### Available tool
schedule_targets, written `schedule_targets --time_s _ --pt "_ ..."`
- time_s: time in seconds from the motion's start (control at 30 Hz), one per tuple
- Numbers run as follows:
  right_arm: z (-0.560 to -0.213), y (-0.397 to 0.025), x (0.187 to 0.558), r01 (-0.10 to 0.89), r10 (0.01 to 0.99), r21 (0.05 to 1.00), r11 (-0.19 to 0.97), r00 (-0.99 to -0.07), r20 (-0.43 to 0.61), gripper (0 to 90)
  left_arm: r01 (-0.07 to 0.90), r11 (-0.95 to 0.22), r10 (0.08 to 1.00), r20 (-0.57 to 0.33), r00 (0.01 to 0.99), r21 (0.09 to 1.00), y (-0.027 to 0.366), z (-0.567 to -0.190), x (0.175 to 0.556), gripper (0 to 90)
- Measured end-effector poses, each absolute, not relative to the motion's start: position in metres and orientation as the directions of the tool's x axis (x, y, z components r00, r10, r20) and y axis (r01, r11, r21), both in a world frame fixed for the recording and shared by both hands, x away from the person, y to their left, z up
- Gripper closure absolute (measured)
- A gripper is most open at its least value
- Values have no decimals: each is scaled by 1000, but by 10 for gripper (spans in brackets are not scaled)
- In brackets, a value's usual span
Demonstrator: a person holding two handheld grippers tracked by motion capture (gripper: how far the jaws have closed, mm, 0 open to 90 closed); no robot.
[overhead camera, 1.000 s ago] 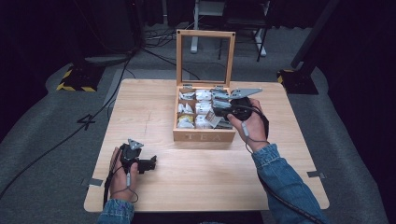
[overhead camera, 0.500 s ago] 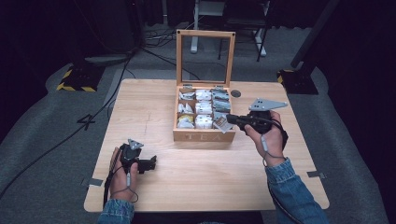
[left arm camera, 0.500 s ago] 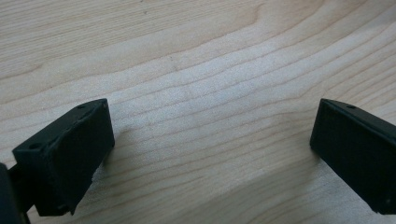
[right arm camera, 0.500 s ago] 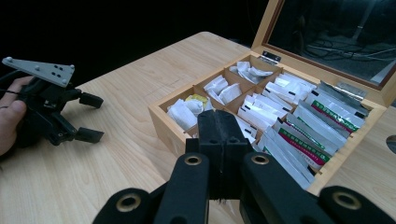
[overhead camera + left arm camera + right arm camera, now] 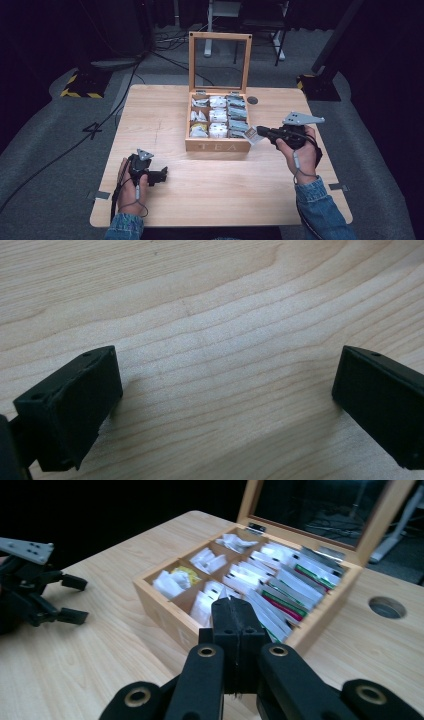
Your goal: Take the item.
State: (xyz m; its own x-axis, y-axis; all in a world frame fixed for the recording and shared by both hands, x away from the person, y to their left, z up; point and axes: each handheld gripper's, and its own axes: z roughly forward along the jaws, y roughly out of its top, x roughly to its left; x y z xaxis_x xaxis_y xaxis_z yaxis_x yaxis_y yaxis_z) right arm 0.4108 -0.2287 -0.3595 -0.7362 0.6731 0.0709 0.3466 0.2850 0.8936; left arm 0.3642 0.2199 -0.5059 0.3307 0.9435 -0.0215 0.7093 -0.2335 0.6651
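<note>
From above, a tea bag (image 5: 251,135) was seen clamped in the right gripper (image 5: 262,132) just beside the tea box (image 5: 218,145), apparently mid-removal; along the left gripper (image 5: 225,405), jaws were spread over bare surface (image 5: 215,315); along the right, jaws were shut, a set-down judged next.

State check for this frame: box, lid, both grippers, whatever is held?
Tea box: open, compartments filled with packets.
Lid: raised upright at the box's back edge.
Right gripper: jaws shut on a tea packet, beside the box's front right corner.
Left gripper: jaws open, nothing between them, low over the table.
</note>
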Motion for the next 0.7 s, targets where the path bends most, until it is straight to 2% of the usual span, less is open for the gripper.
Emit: schedule_targets --time_s 0.7 --pt "-398 -274 433 498 800 835 234 -587 127 900 710 -233 943 -23 331 665 220 -506 365 1"
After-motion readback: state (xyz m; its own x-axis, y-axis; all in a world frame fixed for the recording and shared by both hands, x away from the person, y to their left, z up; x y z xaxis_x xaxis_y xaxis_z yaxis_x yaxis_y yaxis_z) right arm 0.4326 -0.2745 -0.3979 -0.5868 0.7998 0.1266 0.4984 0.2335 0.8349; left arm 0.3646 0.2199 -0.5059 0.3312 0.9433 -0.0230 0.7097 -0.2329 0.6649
